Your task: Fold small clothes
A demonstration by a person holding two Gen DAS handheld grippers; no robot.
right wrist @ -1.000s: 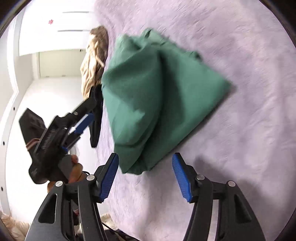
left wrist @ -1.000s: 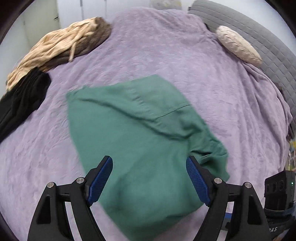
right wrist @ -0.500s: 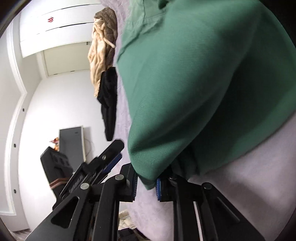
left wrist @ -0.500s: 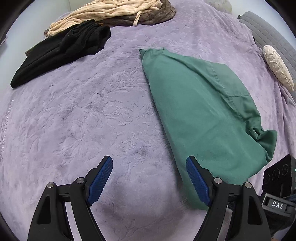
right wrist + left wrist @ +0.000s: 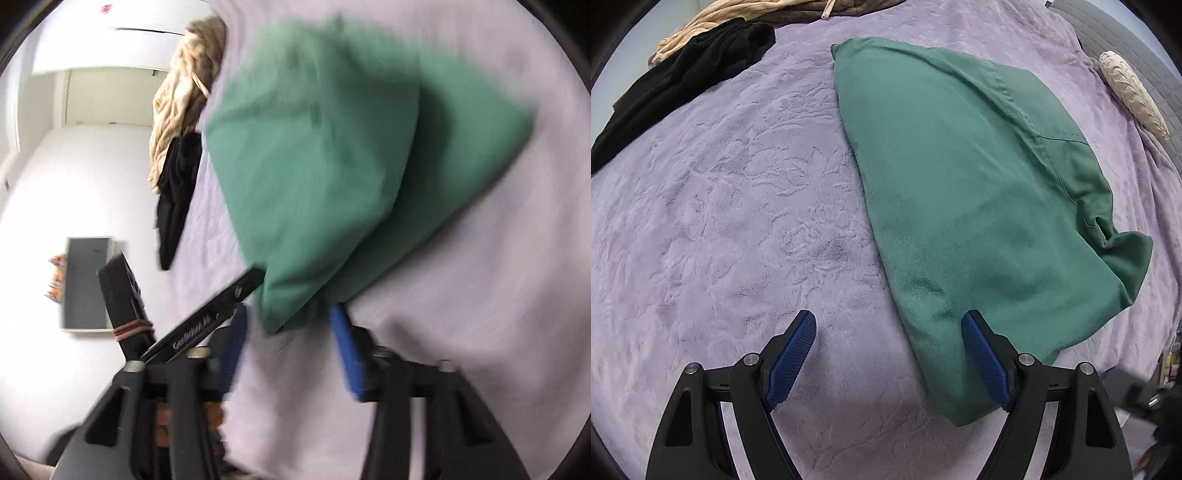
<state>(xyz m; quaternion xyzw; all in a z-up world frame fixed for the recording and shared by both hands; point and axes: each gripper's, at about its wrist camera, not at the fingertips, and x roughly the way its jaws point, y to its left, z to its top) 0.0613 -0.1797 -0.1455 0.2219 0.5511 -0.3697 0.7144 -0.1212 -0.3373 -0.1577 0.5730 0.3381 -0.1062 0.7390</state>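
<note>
Green garment (image 5: 979,192) folded over on itself, lying flat on the lilac bedspread (image 5: 738,206) of the bed, toward the right half of the left wrist view. One long folded edge running from the far end down to the near corner; seam and a small tucked cuff visible on the right side.

Left tongs (image 5: 888,332) spread wide, pointing steeply down at the bed. Right blue pad (image 5: 984,362) over the near corner of the green garment, left pad over bare bedspread; nothing clamped, contact with the cloth not clear.

Right tongs (image 5: 286,325) opening, blurred with motion. Near corner of the green garment (image 5: 314,166) hanging just in front of and between the two blue pads, not pinched. Left tongs' black arm also visible there, reaching in toward the same corner.

Black garment (image 5: 679,85) lying at the far left of the bed, well apart from the green one. Beige and brown clothes (image 5: 746,11) heaped just beyond it at the far edge. Cream knitted cushion (image 5: 1132,96) at the far right against a grey quilted headboard (image 5: 1126,40).
</note>
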